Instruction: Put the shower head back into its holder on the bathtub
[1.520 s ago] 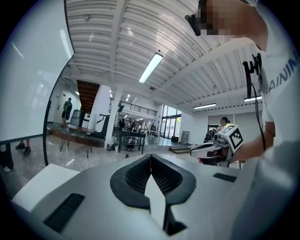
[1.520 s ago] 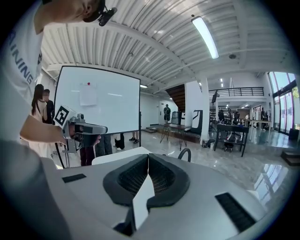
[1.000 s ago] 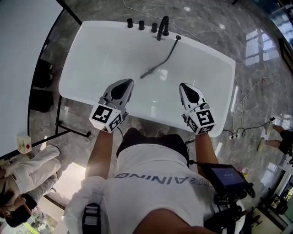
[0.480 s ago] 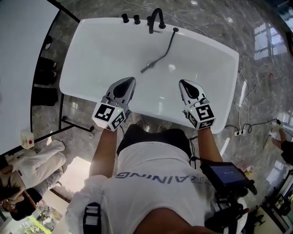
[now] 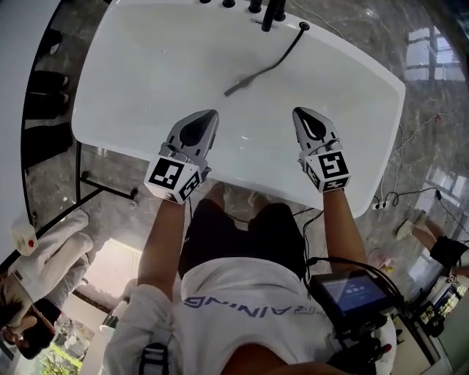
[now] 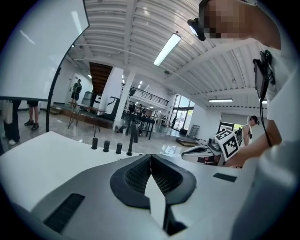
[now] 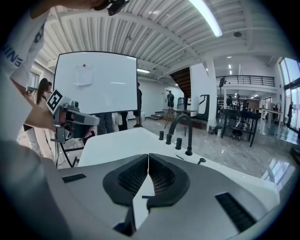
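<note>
Both shut and empty, left claw (image 5: 210,113) and right claw (image 5: 300,112) point forward, slightly downward, over the bathtub (image 5: 146,73).

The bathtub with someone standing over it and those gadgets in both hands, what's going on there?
A person stands at the near side of a white bathtub, holding a two-jaw tool in each hand. The left tool and the right tool both hover over the near rim, jaws shut and empty. The shower head lies on the tub floor, its hose running to the far rim beside the black tap. Nothing has been picked up yet.
</note>
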`<state>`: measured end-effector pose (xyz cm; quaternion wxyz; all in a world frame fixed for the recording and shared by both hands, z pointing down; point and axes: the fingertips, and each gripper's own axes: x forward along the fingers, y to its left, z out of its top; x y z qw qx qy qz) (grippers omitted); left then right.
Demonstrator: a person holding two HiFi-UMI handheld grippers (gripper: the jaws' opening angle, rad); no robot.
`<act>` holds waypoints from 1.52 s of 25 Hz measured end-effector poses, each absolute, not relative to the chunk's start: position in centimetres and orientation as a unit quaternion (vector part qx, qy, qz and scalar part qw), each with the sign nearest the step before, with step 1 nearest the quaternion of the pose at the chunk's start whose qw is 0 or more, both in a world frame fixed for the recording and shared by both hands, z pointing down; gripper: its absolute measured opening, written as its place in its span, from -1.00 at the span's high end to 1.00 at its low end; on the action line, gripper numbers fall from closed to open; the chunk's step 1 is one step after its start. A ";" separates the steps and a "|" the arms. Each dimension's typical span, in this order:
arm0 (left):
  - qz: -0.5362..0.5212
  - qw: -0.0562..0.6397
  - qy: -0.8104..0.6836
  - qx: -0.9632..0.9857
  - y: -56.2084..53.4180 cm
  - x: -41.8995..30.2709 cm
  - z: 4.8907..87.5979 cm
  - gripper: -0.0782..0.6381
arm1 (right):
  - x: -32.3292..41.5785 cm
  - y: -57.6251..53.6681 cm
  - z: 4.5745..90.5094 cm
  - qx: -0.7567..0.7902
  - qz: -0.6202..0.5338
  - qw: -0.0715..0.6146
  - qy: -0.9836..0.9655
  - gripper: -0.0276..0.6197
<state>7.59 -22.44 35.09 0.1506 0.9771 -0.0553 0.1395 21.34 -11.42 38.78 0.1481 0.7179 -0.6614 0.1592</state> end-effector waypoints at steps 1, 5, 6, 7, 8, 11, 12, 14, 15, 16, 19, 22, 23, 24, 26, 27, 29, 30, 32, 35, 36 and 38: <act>0.138 0.154 -0.057 0.977 -23.5 8.0 36.5 0.73 | 21.5 -12.7 40.3 0.713 0.158 0.151 -0.666 0.88; 0.138 0.157 -0.065 0.976 -27.1 9.4 42.9 0.73 | 22.3 -16.9 46.7 0.702 0.158 0.159 -0.676 0.88; 0.143 0.158 -0.065 0.975 -27.9 9.6 44.6 0.73 | 22.4 -17.8 48.3 0.702 0.158 0.161 -0.676 0.88; 0.148 0.158 -0.064 0.974 -28.6 9.7 46.4 0.73 | 22.5 -18.7 50.0 0.702 0.157 0.167 -0.675 0.88; 0.154 0.156 -0.060 0.974 -29.3 9.8 48.1 0.73 | 22.7 -19.6 51.7 0.700 0.156 0.175 -0.674 0.88; 0.163 0.156 -0.053 0.973 -31.3 10.1 53.3 0.73 | 23.1 -22.1 57.5 0.687 0.158 0.211 -0.678 0.88; 0.164 0.158 -0.053 0.972 -32.0 10.0 55.0 0.73 | 23.0 -22.8 59.6 0.678 0.159 0.225 -0.681 0.88; 0.167 0.158 -0.056 0.972 -33.4 9.6 58.5 0.73 | 22.6 -24.4 63.5 0.660 0.164 0.250 -0.689 0.88; 0.172 0.153 -0.056 0.972 -34.1 9.5 60.1 0.73 | 22.4 -25.2 65.4 0.652 0.165 0.260 -0.693 0.88; 0.177 0.145 -0.053 0.972 -34.7 9.6 61.8 0.73 | 22.4 -26.0 67.2 0.643 0.166 0.271 -0.696 0.88; 0.185 0.138 -0.042 0.972 -36.0 10.9 66.3 0.73 | 23.0 -28.1 73.1 0.615 0.164 0.311 -0.706 0.87; 0.185 0.164 -0.048 0.968 -37.6 12.3 71.0 0.73 | 23.6 -29.4 79.3 0.585 0.172 0.341 -0.716 0.81; 0.189 0.171 -0.050 0.966 -38.1 12.6 72.6 0.73 | 23.8 -29.9 81.3 0.578 0.175 0.347 -0.718 0.76; 0.194 0.174 -0.050 0.964 -38.5 12.9 74.2 0.73 | 23.9 -30.4 83.2 0.573 0.178 0.351 -0.719 0.74; 0.207 0.177 -0.044 0.961 -38.8 13.1 77.1 0.73 | 24.1 -31.0 86.5 0.564 0.181 0.364 -0.719 0.71; 0.213 0.181 -0.041 0.959 -38.8 13.0 78.3 0.73 | 24.1 -31.2 88.0 0.557 0.181 0.375 -0.718 0.70; 0.224 0.194 -0.038 0.954 -38.7 12.7 80.4 0.73 | 24.1 -31.2 91.0 0.539 0.178 0.403 -0.717 0.67; 0.229 0.203 -0.042 0.951 -38.8 12.4 81.4 0.73 | 24.1 -31.3 92.4 0.529 0.177 0.417 -0.718 0.64; 0.239 0.221 -0.058 0.944 -39.4 12.1 83.7 0.73 | 24.3 -31.6 95.1 0.505 0.171 0.443 -0.721 0.60; 0.264 0.228 -0.068 0.935 -39.5 12.2 87.5 0.73 | 24.8 -31.9 98.9 0.455 0.151 0.492 -0.727 0.50; 0.273 0.226 -0.061 0.933 -39.2 12.4 88.7 0.73 | 24.8 -31.9 100.2 0.433 0.141 0.512 -0.729 0.48; 0.286 0.218 -0.045 0.932 -38.8 12.8 90.4 0.73 | 24.7 -32.0 102.8 0.384 0.118 0.553 -0.730 0.42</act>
